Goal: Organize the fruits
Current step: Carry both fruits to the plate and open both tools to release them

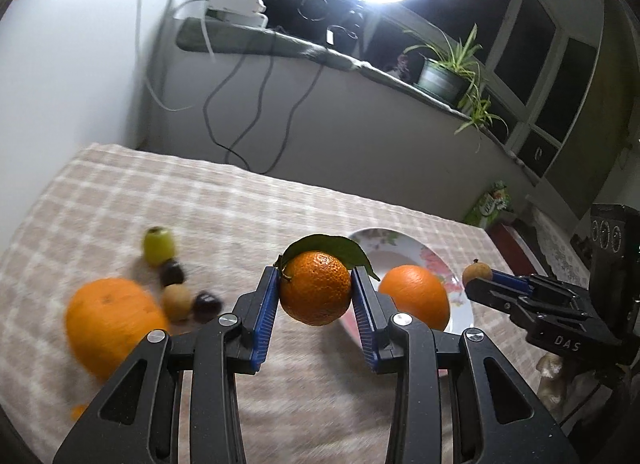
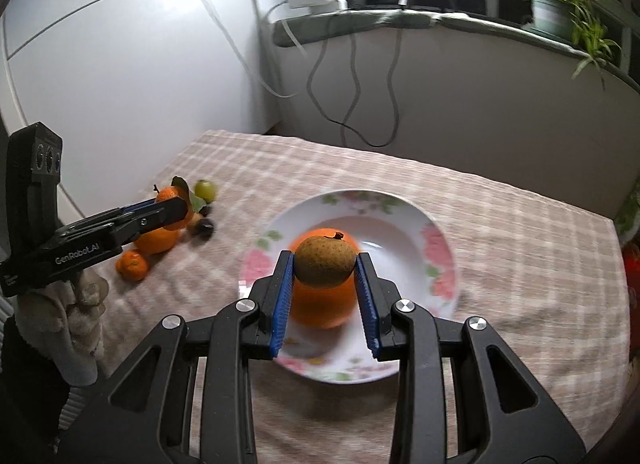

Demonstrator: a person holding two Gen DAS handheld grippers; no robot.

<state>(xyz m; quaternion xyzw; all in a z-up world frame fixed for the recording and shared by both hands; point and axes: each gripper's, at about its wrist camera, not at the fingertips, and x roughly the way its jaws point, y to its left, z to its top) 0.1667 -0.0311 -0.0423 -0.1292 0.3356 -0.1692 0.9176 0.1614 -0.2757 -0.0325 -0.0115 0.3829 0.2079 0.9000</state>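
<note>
My left gripper (image 1: pixel 315 293) is shut on a leafy tangerine (image 1: pixel 315 287) and holds it above the checked tablecloth, left of the flowered plate (image 1: pixel 430 258). One orange (image 1: pixel 414 296) lies in the plate. My right gripper (image 2: pixel 325 269) is shut on a small brown longan (image 2: pixel 325 262), held over the plate (image 2: pixel 434 240) and its orange (image 2: pixel 323 306). On the cloth to the left lie a big orange (image 1: pixel 112 324), a green fruit (image 1: pixel 159 246), a brown longan (image 1: pixel 177 301) and two dark fruits (image 1: pixel 172 273).
A small tangerine (image 2: pixel 132 265) lies at the cloth's near left. Cables hang down the wall behind the table. A windowsill holds a potted plant (image 1: pixel 444 76). A green carton (image 1: pixel 490 204) stands beyond the table's right end.
</note>
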